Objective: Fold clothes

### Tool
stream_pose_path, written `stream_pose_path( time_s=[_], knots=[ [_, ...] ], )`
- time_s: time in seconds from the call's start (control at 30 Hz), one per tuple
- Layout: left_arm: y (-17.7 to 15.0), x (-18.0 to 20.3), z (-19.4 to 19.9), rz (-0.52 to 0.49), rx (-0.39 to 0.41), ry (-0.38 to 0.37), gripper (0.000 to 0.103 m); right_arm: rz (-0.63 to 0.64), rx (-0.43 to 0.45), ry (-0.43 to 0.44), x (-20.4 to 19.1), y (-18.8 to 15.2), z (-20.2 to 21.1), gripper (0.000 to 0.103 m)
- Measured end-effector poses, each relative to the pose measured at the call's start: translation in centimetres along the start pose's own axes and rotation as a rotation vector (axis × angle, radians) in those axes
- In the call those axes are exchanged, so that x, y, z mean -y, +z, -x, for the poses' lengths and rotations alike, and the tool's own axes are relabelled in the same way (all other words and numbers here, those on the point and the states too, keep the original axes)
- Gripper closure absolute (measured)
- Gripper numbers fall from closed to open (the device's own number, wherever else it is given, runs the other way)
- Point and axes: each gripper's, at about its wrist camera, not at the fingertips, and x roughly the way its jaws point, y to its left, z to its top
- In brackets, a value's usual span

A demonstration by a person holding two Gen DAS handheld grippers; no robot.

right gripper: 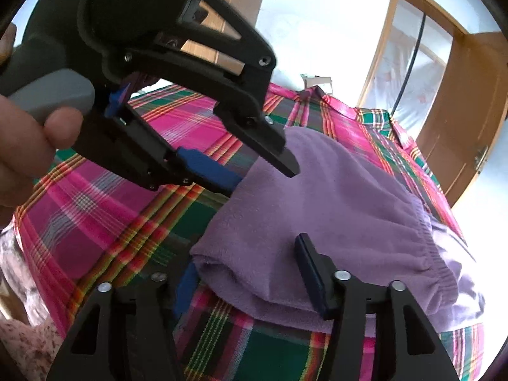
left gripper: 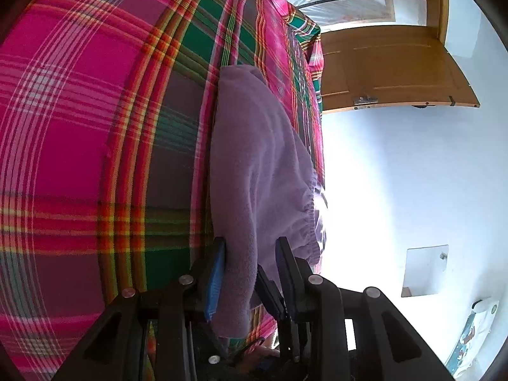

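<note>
Purple garment (right gripper: 333, 197) on plaid sheet (right gripper: 104, 209); left tongs (right gripper: 263, 174) and right tongs (right gripper: 244, 273) straddle its edges, unclosed.

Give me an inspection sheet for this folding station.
Surface: plaid cloth, pink, green and red, covers it.
Job's things: purple fleece garment, folded, elastic band at one edge.
Clutter: nothing seen.
Grippers: left hand-held gripper and right hand-held gripper both open, fingers astride the garment's edge.
Cables: black cable at the doorway.
Surroundings: wooden door open, white wall.
</note>
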Motion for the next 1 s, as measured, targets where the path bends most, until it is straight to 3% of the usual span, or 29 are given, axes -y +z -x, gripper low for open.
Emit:
stream_pose_path(
  time_s=[0.07, 0.2, 0.47, 0.8, 1.0],
  knots=[
    [0.2, 0.0, 0.1, -0.009, 0.021, 0.022, 0.071, -0.01, -0.002, -0.01, 0.4, 0.0, -0.1, 0.068],
    [0.7, -0.2, 0.6, -0.025, 0.072, 0.066, 0.064, -0.052, 0.008, 0.009, 1.7, -0.2, 0.2, 0.084],
    [3.1, -1.0, -1.1, 0.044, 0.049, 0.043, 0.058, -0.085, 0.044, 0.05, 2.4, 0.4, 0.6, 0.088],
    [6.7, 0.3, -4.7, 0.048, 0.014, -0.005, 0.059, -0.112, 0.067, 0.073, 2.3, 0.6, 2.2, 0.088],
    [7.2, 0.0, -5.1, 0.022, 0.029, -0.001, 0.083, -0.115, 0.061, 0.076, 2.2, 0.8, 2.2, 0.088]
  ],
)
